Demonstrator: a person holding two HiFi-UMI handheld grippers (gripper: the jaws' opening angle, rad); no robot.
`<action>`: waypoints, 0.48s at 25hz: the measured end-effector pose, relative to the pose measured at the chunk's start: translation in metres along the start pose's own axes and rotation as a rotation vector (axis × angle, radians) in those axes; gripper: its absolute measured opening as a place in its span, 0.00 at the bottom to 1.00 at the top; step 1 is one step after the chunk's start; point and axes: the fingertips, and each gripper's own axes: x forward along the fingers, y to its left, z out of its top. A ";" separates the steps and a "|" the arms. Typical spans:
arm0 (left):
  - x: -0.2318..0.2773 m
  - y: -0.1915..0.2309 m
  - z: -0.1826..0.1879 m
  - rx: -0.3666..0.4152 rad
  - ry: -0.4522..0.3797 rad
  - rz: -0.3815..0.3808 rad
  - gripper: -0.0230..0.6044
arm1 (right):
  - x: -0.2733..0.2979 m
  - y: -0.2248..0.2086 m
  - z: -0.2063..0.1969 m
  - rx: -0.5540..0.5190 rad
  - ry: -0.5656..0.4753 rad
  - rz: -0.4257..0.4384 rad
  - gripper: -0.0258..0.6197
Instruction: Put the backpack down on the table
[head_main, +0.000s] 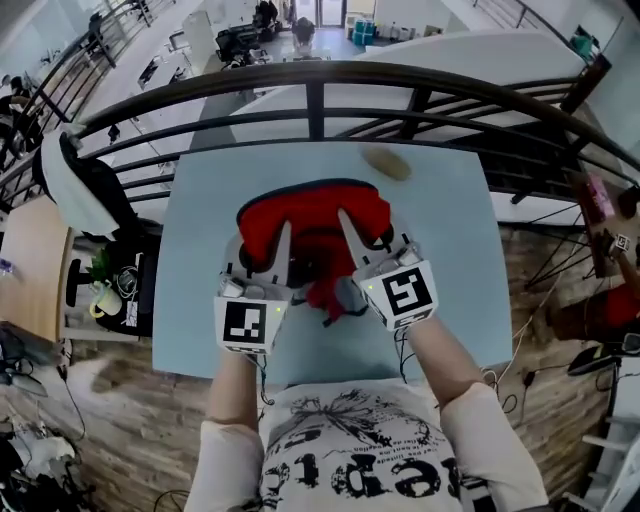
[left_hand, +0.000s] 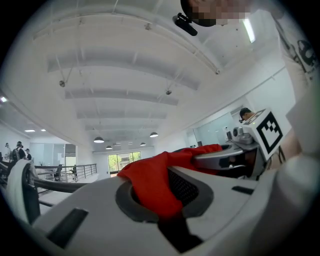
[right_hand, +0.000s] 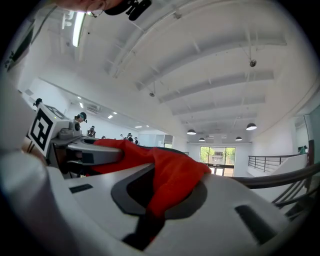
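Red fabric backpack (head_main: 315, 225): we are holding it above the pale blue table (head_main: 200, 300), left gripper (head_main: 284, 238) and right gripper (head_main: 348, 222) pinching its cloth; lowering seems next.

Table (head_main: 200, 240) mostly free; brown disc (head_main: 387, 163) near far railing (head_main: 320, 72).

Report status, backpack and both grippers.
Jaws of left gripper, right gripper shut on backpack. Held over table. Far edge: brownish object, clear.
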 end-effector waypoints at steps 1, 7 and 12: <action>0.012 0.008 -0.001 -0.003 -0.003 -0.009 0.10 | 0.011 -0.007 -0.001 -0.002 0.004 -0.013 0.08; 0.073 0.052 -0.013 0.001 -0.048 -0.051 0.10 | 0.074 -0.041 -0.015 -0.003 0.019 -0.073 0.08; 0.114 0.083 -0.028 0.023 -0.104 -0.091 0.10 | 0.113 -0.060 -0.032 0.014 0.038 -0.116 0.08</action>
